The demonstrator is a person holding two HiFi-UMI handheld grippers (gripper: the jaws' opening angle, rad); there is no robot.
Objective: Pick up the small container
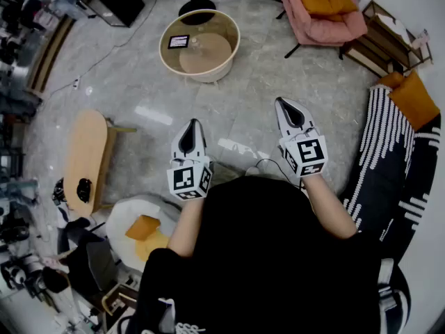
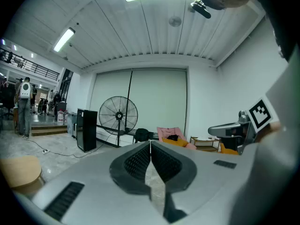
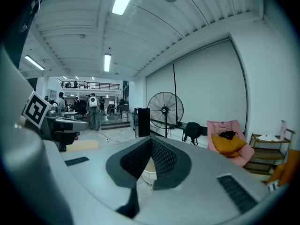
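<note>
Small container [image 1: 197, 46] on round table [image 1: 208, 75], left claw [image 1: 192, 122] and right claw [image 1: 279, 101] level, closed, empty

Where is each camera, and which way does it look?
Head view: on the person's head, looking down at a round cream table; left gripper, right gripper, forearms show.
Left gripper view: on that gripper, facing the black standing fan; its shut jaws show.
Right gripper view: on that gripper, facing likewise; shut jaws show.
Gripper views share fan, pink armchair.

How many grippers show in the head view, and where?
2. The left gripper is just left of centre. The right gripper is right of centre and reaches slightly farther forward. Both are shut and empty. No others appear hidden.
</note>
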